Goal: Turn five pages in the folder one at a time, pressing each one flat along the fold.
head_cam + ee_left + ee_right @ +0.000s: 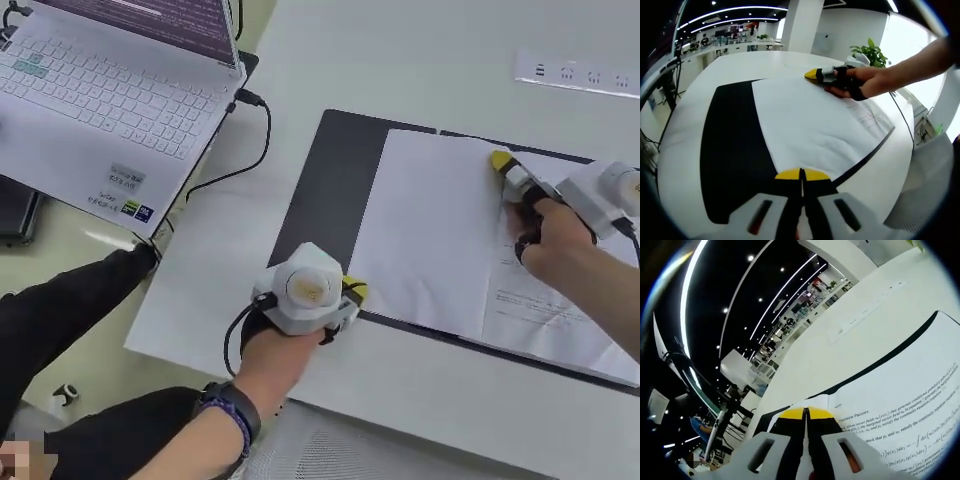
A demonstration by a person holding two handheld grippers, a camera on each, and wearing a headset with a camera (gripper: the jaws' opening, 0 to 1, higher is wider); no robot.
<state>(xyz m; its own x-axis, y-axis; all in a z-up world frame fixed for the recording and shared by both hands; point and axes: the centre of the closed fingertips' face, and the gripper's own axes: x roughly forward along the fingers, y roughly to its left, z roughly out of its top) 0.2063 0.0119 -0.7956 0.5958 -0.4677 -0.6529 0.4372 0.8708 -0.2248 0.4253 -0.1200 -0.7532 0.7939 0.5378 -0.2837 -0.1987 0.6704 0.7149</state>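
Note:
A black folder [330, 190] lies open on the white table. A blank white page [430, 230] lies turned over its left half, and a printed page [560, 300] shows to its right. My left gripper [352, 290] is shut, its yellow tips at the blank page's near edge [801, 174]. My right gripper [498, 160] is shut too, with its tips down on the paper at the far end of the fold [806, 413]. It also appears in the left gripper view [811, 74], held by a hand. Printed text [910, 405] runs just right of its tips.
An open laptop [110, 80] sits at the far left, with a black cable [255, 140] curving toward the folder. A white power strip [580, 75] lies at the far right. The table's near edge runs just below the folder. A potted plant [871, 52] stands beyond the table.

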